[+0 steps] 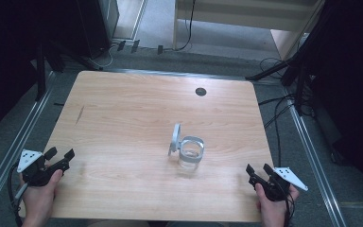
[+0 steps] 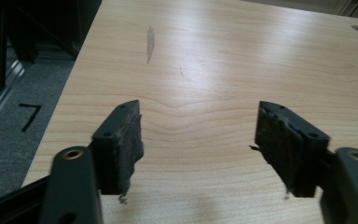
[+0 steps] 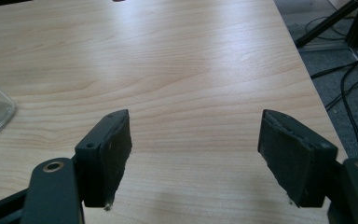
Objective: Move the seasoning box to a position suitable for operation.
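Bare light wooden tabletop (image 1: 123,113) is left open on every side of the clear glass jar with its raised hinged lid (image 1: 187,150), the one obstacle, standing mid-table.

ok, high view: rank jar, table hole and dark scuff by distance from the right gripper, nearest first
From the right gripper:
1. Jar, mid-table, lid up, to the gripper's left.
2. Hole, far edge of the table, right of centre.
3. Scuff, left side of the table, across from the gripper.
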